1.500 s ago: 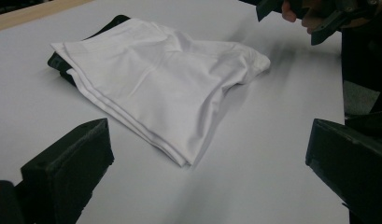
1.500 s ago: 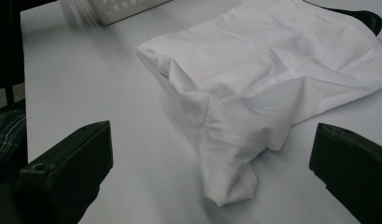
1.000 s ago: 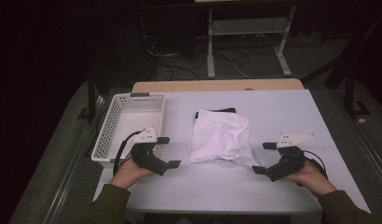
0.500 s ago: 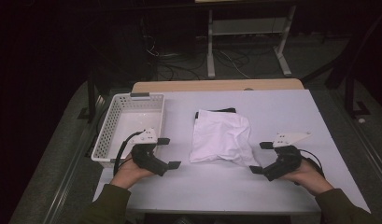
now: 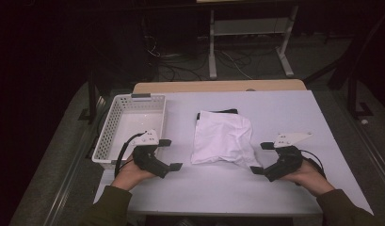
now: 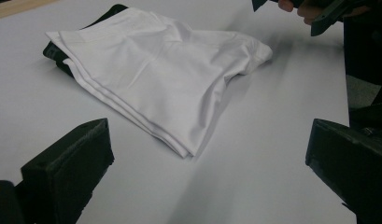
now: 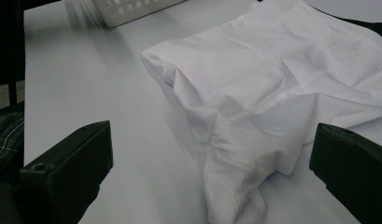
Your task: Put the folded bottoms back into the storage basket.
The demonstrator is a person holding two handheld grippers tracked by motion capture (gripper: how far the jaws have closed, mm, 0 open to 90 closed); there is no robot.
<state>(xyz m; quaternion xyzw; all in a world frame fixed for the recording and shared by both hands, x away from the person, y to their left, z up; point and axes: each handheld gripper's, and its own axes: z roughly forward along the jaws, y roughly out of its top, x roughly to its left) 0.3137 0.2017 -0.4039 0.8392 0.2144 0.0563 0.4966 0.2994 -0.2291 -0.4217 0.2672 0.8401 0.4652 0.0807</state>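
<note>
Left gripper at lower left of the high view, jaws spread wide, pinching nothing, resting low over the table just beside the near end of the white basket. In the left gripper view, both black jaws far apart at the bottom corners, bare table between them, the near corner of the folded white garment just ahead at frame centre.

Right gripper at lower right of the high view, jaws likewise spread and empty, tips just beside the garment's lower right corner, touching or not unclear. In the right gripper view, the crumpled corner low between the two jaws, a strip of mesh fabric showing there.

Garment in mid-frame, between both grippers, lying flat on the table over a dark item peeking out at its far edge. Basket to the left of it, apart.
</note>
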